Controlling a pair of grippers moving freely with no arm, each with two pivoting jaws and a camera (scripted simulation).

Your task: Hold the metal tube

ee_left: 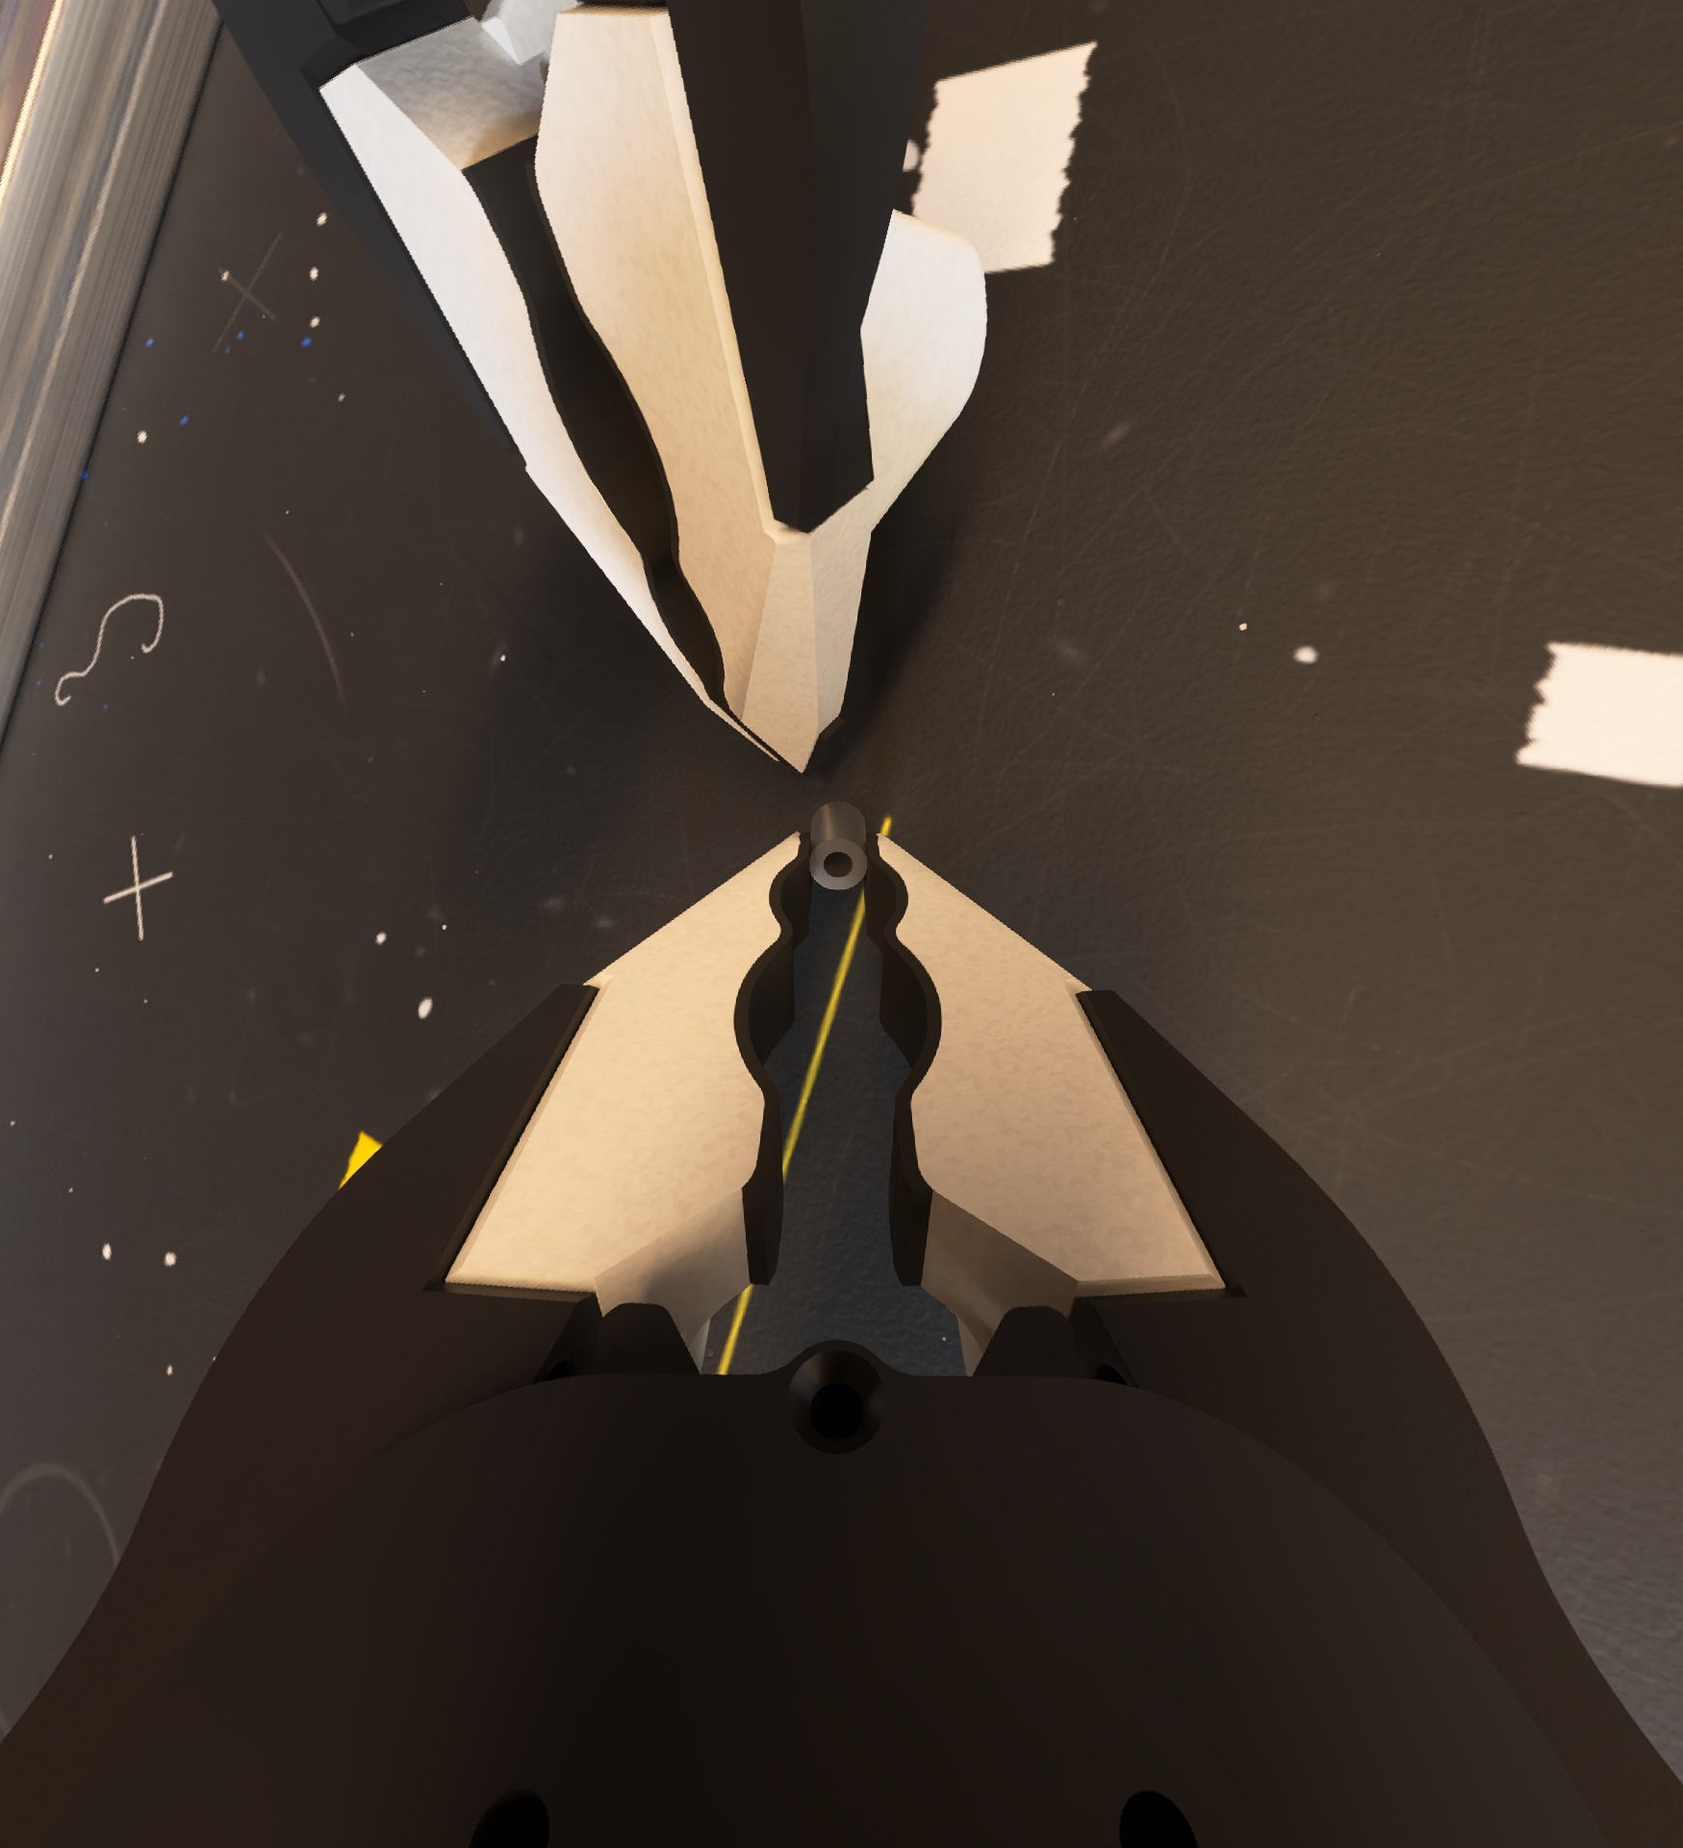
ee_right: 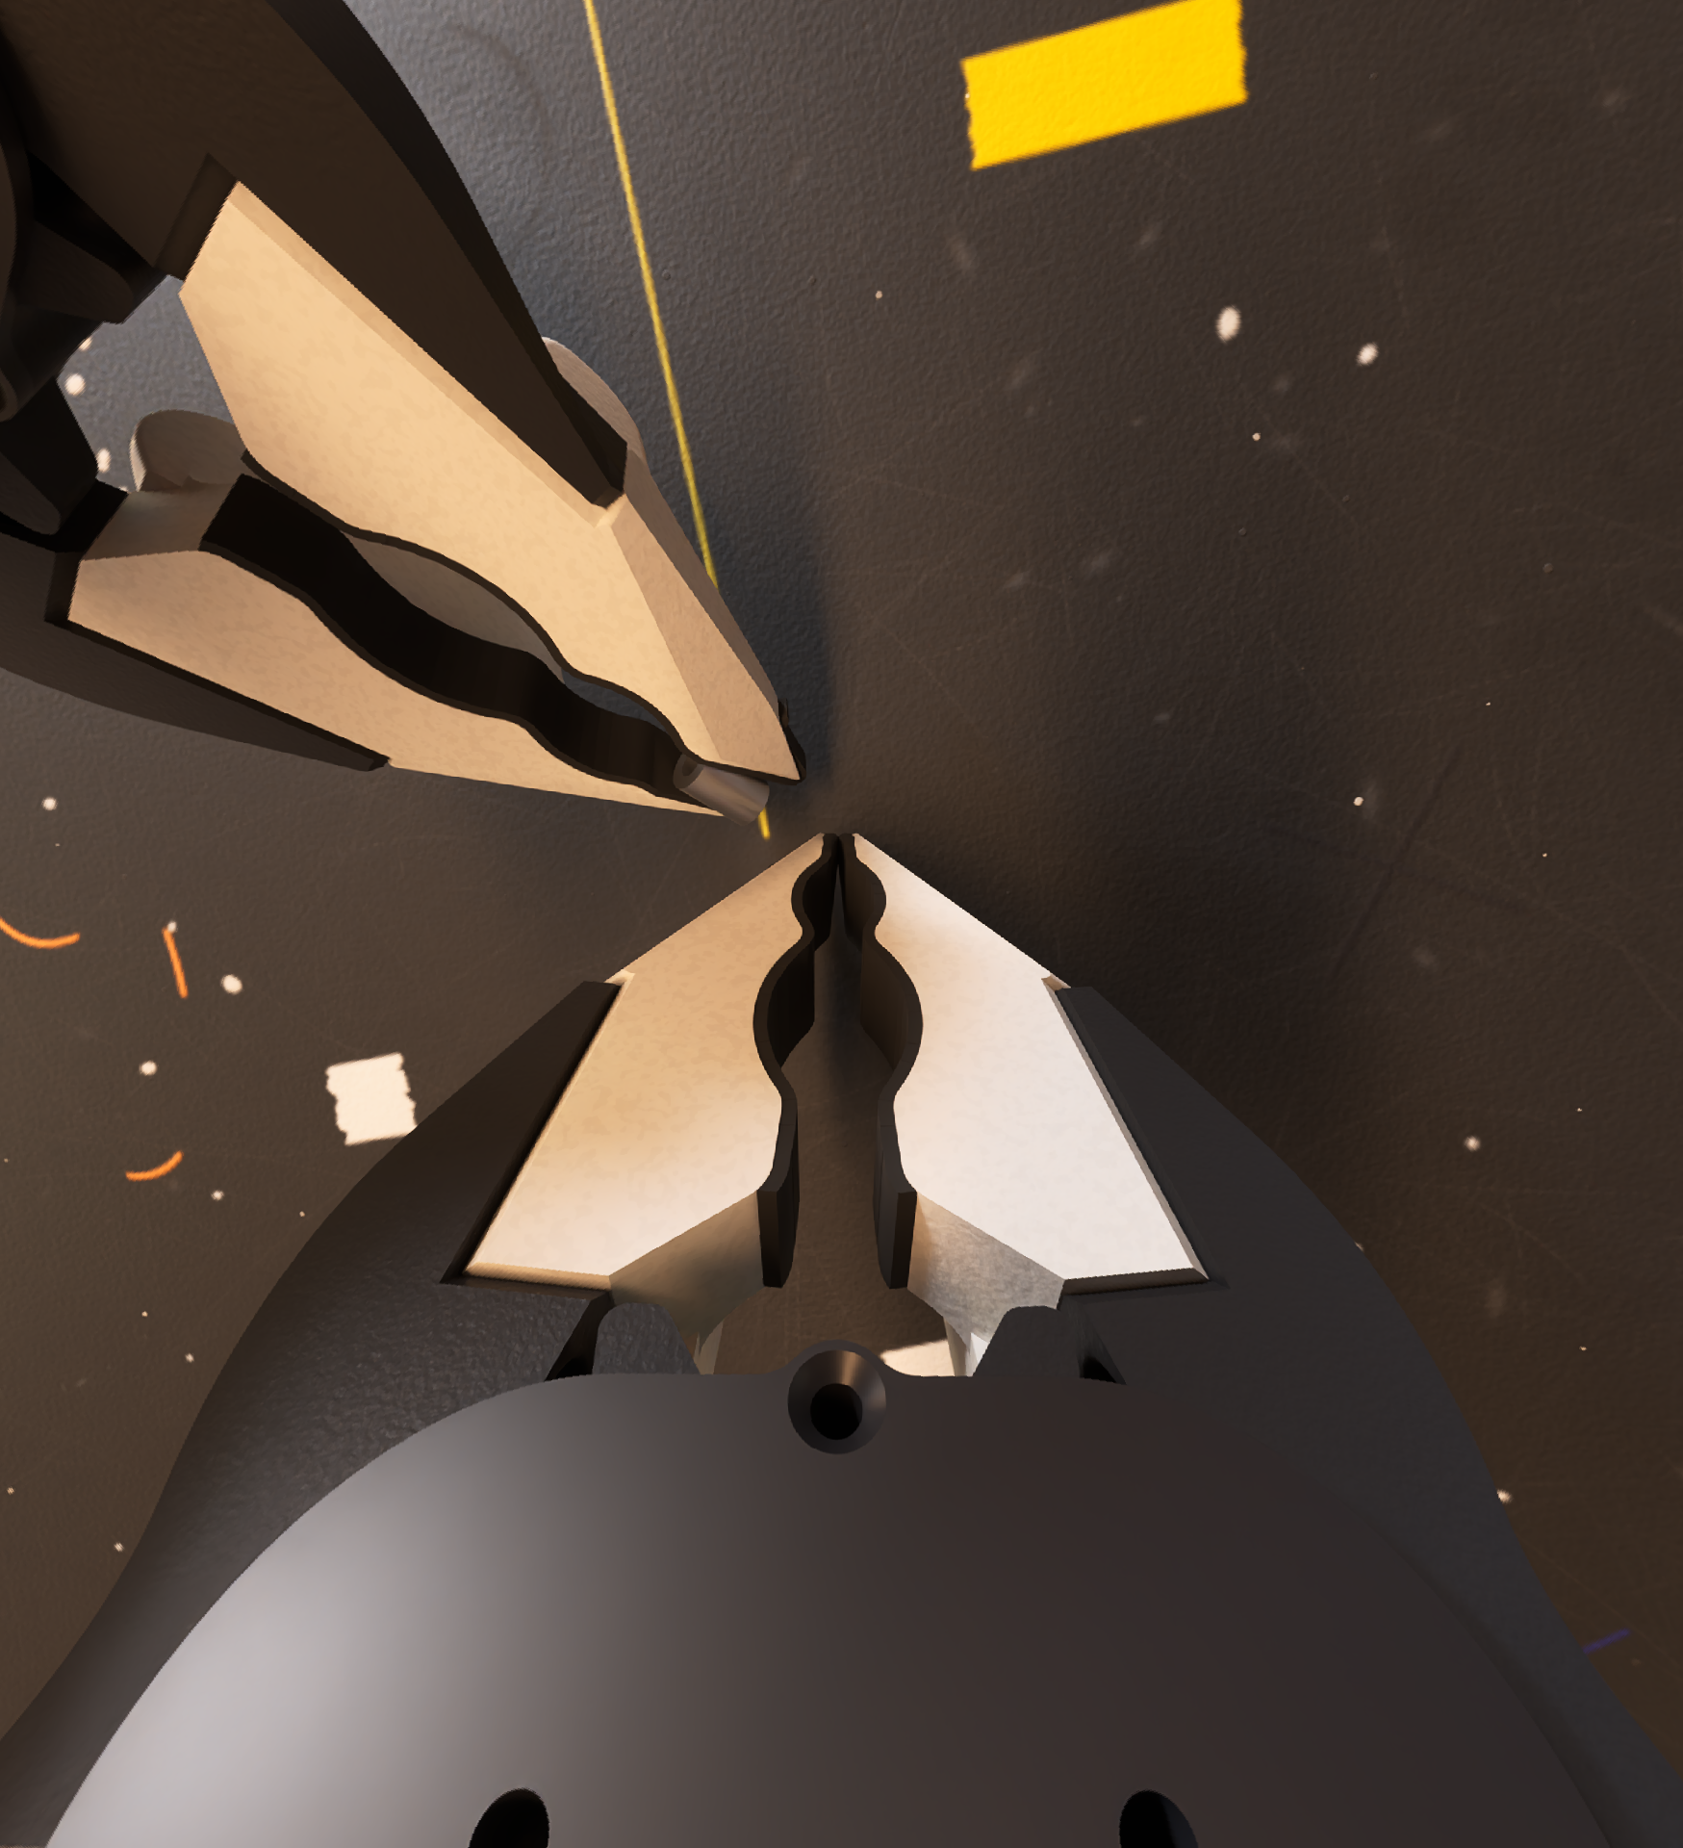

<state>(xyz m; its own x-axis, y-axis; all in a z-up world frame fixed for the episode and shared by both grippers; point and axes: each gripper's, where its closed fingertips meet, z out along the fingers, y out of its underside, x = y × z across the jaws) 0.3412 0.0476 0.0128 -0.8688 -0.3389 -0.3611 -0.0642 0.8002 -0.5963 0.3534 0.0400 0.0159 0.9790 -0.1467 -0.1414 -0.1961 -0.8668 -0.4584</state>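
Note:
A small grey metal tube sits between the tips of my left gripper, which is shut on it just above the dark tabletop; its open bore faces the camera. In the right wrist view the tube pokes out of the left gripper's tips at the centre left. My right gripper is shut and empty, its tips a short way from the tube's end. In the left wrist view it points down at the tube from above. A thin yellow wire runs under the left gripper's fingers.
The dark scratched tabletop carries white tape patches and a yellow tape strip. A metal rail edges the table at the left. Orange marks lie at the left in the right wrist view.

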